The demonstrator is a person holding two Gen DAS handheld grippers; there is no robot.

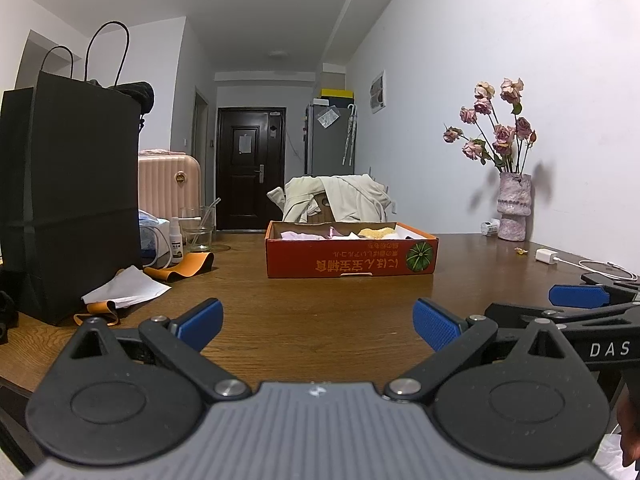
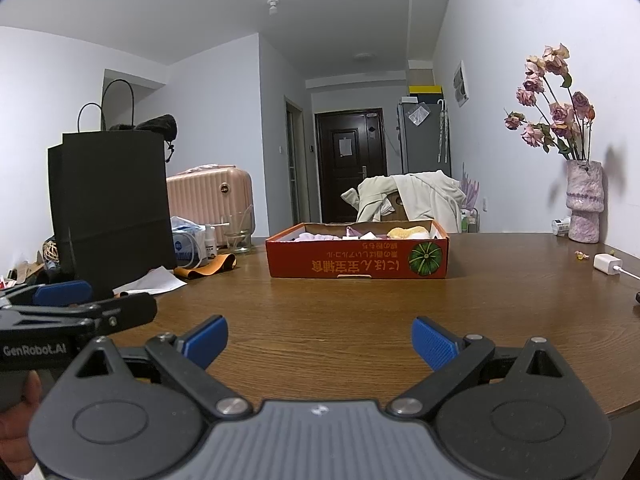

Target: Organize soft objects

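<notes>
Nearest you, at the bottom of each wrist view, both tools sit low over the desk with nothing in them. Your left hand-held gripper has its blue pads spread wide apart, and your right hand-held gripper is spread the same way. Each one also shows at the edge of the other's view, the right at the lower right of the left view and the left at the lower left of the right view, so you are holding them side by side, level and aimed forward. That reads as a ready stance: open wide because soft, bulky pieces need a broad bite.

The wood between the pads and the box is bare, which leaves you a straight run forward.

In the middle of both frames stands the orange box, shallow and open-topped, its print upside down toward you. The soft things lie inside it: pale pink and white pieces and a yellow one toward the right, just peeking over the rim. The low walls keep them together while letting you reach in from above.

At the left, a tall black bag with paper in front of it. At the far right, a vase against the wall, safely clear of your path.

Beyond the desk, a chair draped with clothing.
</notes>
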